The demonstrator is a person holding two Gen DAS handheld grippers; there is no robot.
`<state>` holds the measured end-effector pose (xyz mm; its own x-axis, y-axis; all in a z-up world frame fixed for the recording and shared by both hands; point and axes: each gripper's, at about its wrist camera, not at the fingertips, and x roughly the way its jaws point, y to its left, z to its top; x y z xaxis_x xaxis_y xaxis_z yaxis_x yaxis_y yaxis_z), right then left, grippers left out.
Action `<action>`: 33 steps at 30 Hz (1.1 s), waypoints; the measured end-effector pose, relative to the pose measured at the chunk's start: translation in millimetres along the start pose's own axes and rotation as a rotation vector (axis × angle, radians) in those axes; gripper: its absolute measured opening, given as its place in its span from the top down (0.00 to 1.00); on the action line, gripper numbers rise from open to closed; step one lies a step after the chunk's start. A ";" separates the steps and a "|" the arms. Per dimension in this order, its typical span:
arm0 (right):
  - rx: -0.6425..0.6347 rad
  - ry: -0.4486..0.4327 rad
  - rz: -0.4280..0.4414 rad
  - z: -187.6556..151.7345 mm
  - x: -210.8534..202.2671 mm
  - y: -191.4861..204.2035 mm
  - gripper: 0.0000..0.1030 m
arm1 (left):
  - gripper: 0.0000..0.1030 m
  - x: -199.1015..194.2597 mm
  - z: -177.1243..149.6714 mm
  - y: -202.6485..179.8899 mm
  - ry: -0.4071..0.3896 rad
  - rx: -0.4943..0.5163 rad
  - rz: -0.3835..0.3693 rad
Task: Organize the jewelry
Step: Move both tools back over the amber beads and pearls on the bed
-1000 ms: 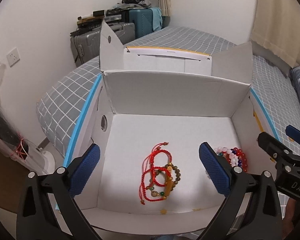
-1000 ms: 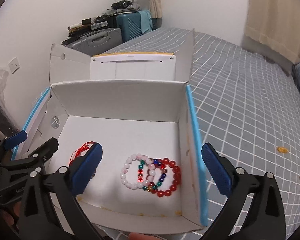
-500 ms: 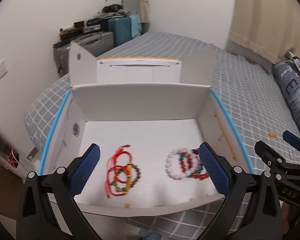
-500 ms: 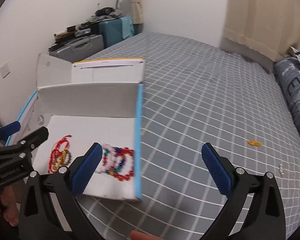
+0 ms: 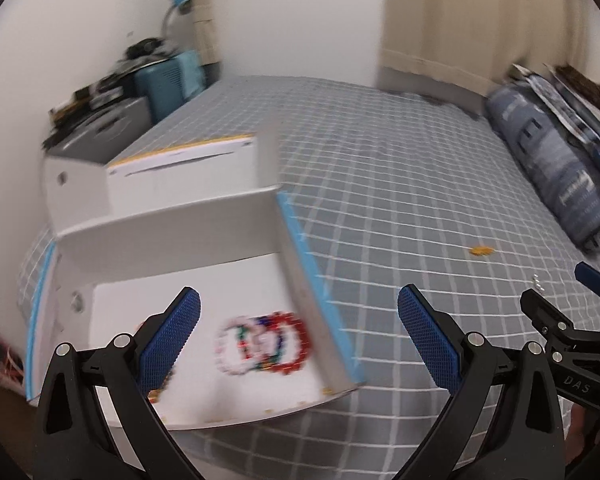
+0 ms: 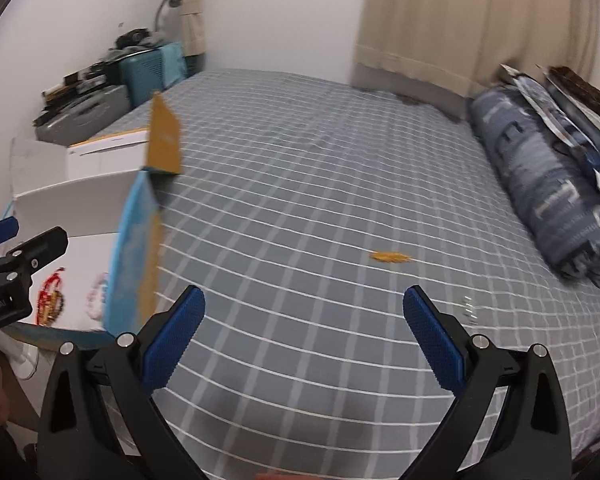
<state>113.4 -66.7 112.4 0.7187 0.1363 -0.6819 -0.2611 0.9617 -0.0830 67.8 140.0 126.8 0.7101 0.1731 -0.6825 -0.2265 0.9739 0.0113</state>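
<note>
The white box (image 5: 188, 236) on the bed (image 6: 320, 200) holds beaded bracelets (image 5: 260, 342) and, blurrily, red corded ones (image 6: 52, 296). Left gripper (image 5: 300, 344) and right gripper (image 6: 304, 344) both gape empty.

Bedroom: checked bed (image 6: 320, 208), suitcases (image 6: 84, 114)

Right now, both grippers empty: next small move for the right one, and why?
Probably carry the right gripper, fingers open, forward toward the small gold piece lying loose on the bedspread; the beaded bracelets already sit in the white box.
</note>
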 end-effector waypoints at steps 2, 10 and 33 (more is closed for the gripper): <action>0.014 0.006 -0.024 -2.5 0.0 -20.2 0.07 | 0.06 3.6 2.2 -17.5 -0.003 0.016 -0.002; 0.072 0.053 -0.073 -13.6 15.0 -85.7 0.07 | 0.06 25.2 7.4 -84.7 0.033 0.078 -0.074; 0.122 0.126 -0.103 -18.9 106.4 -204.9 0.07 | 0.06 154.2 42.0 -254.4 0.184 0.178 -0.182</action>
<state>231.2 -253.7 43.1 0.6493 0.0124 -0.7605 -0.1052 0.9917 -0.0737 263.0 -74.9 49.4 0.5923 -0.0205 -0.8055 0.0250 0.9997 -0.0071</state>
